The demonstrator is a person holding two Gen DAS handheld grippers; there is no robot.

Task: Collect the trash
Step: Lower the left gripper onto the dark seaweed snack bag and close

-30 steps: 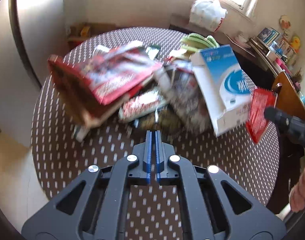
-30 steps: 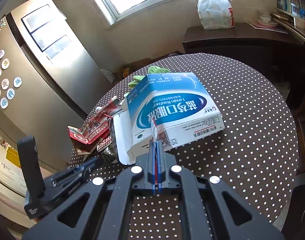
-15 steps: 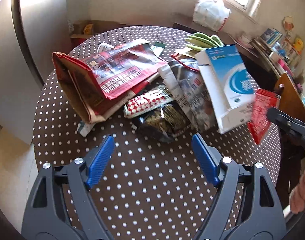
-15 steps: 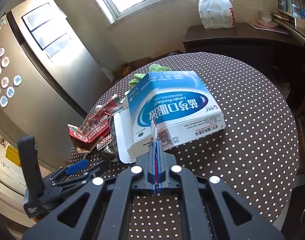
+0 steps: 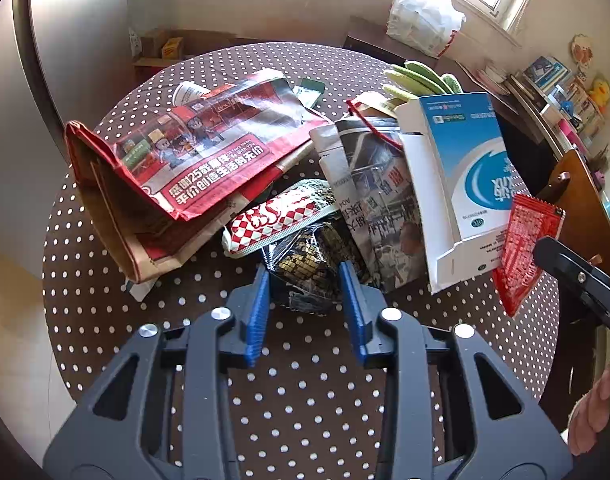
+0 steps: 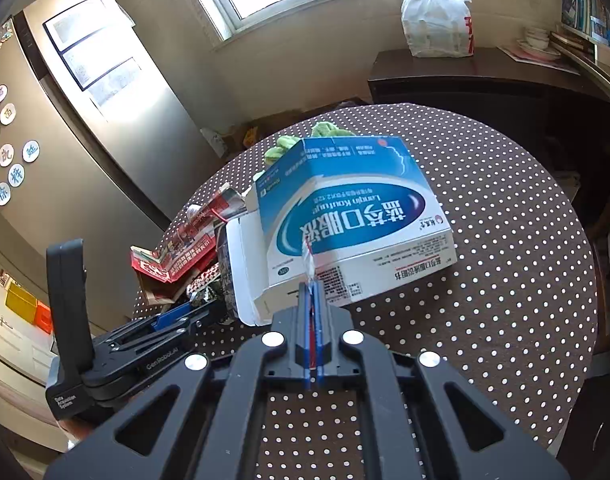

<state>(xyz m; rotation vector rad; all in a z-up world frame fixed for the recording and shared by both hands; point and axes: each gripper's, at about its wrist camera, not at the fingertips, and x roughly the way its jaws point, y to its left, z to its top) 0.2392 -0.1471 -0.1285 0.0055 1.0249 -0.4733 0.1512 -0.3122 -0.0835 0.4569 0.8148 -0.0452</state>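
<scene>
Left gripper (image 5: 305, 280) spread, jaws either side of a dark gold-patterned wrapper (image 5: 309, 264) at the near edge of the trash pile; blue pads flank it, contact cannot be told. Red-white checkered wrapper (image 5: 277, 216) lies just at 11 o'clock of the dark one, touching it. Red printed paper bag (image 5: 185, 160) lies on its side at 10 o'clock in the left wrist view, open brown mouth toward the left worktop edge. Folded newspaper-print bag (image 5: 381, 200) sits at 1 o'clock, leaning against the blue-white carton (image 5: 461, 176) at 2 o'clock. Green gloves (image 5: 421, 78) lie behind the carton, toward 12 to 1 o'clock. All of it sits on the round brown polka-dot worktop (image 5: 305, 380).

Right gripper (image 6: 312, 292) pressed together, pinching a red sachet (image 5: 527, 240); in the right wrist view only a thin red edge shows between the blue pads with a pale tip sticking out forward. In the left wrist view the sachet hangs in the air at 3 o'clock, just beside the carton's near corner and off the worktop surface. The carton (image 6: 353, 220) fills the centre of the right wrist view, lying flat, flap end toward 9 o'clock. The left gripper body shows at 8 o'clock there. White plastic bag (image 6: 437, 20) stands on a dark sideboard (image 6: 485, 76) under the window, at 1 o'clock.
</scene>
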